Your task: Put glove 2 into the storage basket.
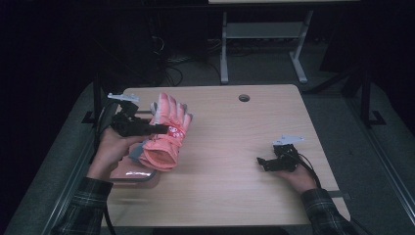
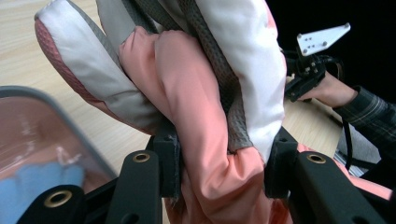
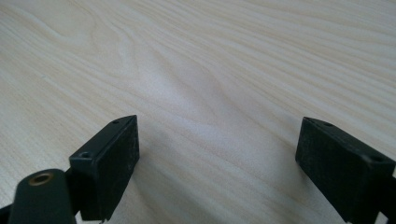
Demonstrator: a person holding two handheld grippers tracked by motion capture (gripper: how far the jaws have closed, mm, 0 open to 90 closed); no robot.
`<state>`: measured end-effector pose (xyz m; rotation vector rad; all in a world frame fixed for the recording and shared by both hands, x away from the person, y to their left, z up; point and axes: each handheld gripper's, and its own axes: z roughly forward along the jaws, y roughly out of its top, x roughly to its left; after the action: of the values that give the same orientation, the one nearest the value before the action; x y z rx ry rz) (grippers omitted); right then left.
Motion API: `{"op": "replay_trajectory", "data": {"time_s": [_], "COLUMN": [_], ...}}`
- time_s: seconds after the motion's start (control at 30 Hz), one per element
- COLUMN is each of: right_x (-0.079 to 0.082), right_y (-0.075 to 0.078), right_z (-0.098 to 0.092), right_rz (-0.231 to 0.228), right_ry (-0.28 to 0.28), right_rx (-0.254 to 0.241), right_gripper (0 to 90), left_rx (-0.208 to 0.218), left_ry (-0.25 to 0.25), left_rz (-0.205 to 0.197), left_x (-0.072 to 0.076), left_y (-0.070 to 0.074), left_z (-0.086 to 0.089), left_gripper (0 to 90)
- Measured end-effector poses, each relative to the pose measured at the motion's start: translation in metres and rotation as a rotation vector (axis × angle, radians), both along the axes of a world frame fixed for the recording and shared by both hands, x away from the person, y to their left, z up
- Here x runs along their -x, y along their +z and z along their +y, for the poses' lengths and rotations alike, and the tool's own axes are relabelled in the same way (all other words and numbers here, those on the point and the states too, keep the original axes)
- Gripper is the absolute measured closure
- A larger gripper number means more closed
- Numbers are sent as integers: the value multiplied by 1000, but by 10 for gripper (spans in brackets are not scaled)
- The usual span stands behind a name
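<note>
no brand name or readable writing shows on anything here; the glove [image 1: 166, 131] carries only a small white pattern on a red band across its back, too small to make out.

nearest the person, the left gripper [image 2: 223, 172] has its two black jaws pressed into the pink and white padded glove, pinching it near the wrist part, so the fabric bulges between the pads. in the high view the left gripper [image 1: 161, 129] holds the glove lifted above the left side of the table [image 1: 235, 147], fingers pointing up and away, cuff hanging down toward the person. just under the cuff lies a clear pinkish container [image 1: 132, 174] at the table's near left edge; in the left gripper view its rim [image 2: 60, 109] sits at lower left with something blue [image 2: 42, 179] inside, blurred.

on the right side, well apart from the glove, the right gripper [image 1: 262, 163] rests low on the bare wood, its jaws spread wide with nothing between them; in the right gripper view the pads [image 3: 112, 161] frame only wood grain. nothing lies between the two grippers.

farther off, a round cable hole [image 1: 244, 98] sits near the table's far edge. beyond that, on the dark floor, stand the pale legs of another desk [image 1: 264, 44] and some loose cables [image 1: 171, 68].
</note>
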<state>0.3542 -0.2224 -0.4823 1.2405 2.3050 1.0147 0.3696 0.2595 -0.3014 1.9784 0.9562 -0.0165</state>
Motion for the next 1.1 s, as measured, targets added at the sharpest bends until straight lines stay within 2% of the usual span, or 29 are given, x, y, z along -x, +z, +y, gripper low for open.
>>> {"op": "replay_trajectory", "data": {"time_s": [0.17, 0.3, 0.37, 0.43, 0.57, 0.7, 0.83, 0.9, 1.03, 1.1], "right_x": [0, 0, 0, 0, 0, 0, 0, 0, 0, 0], "right_y": [0, 0, 0, 0, 0, 0, 0, 0, 0, 0], "right_z": [0, 0, 0, 0, 0, 0, 0, 0, 0, 0], "right_rz": [0, 1, 2, 1, 1, 2, 1, 1, 1, 1], "right_ry": [1, 1, 1, 1, 1, 2, 2, 2, 2, 1], "right_rx": [0, 0, 0, 0, 1, 0, 1, 1, 1, 1], "right_gripper": [129, 129, 129, 129, 129, 129, 129, 129, 129, 129], "left_rx": [-4, -9, -9, -25, -36, -56, -91, -104, -125, -119], "left_ry": [42, 71, 87, 110, 140, 160, 182, 190, 181, 167], "left_rz": [-3, 1, 10, 18, 32, 57, 77, 100, 136, 152], "left_x": [1, 1, 1, -1, -3, -12, -20, -25, -32, -35], "left_y": [4, 3, 0, -5, -13, -28, -45, -57, -77, -85], "left_z": [22, 39, 49, 61, 74, 81, 79, 79, 76, 75], "left_gripper": [580, 579, 578, 577, 576, 574, 568, 565, 560, 556]}}
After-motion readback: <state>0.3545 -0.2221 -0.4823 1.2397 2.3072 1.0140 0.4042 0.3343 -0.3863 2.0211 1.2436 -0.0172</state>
